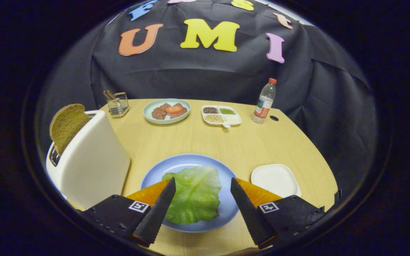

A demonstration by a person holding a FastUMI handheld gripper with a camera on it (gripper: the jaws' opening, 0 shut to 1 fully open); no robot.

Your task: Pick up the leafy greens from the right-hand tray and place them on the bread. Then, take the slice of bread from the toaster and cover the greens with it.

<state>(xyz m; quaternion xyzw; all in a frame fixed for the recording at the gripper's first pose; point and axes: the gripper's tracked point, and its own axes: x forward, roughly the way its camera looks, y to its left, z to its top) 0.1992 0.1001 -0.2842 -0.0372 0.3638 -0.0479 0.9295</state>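
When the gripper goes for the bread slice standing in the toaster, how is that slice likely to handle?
The bread slice looks thin and flat, so probably light and fairly stiff. It leans in the toaster slot, so it may shift when touched. Its coarse surface should grip well, though a hard squeeze might crumble it. The gripper is open.

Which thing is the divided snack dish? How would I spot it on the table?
Look across the wooden table to its far side, by the black cloth wall. Between the round plate of meat and the plastic bottle sits the divided dish, well beyond the open gripper. It alone is white with separate compartments of grains.
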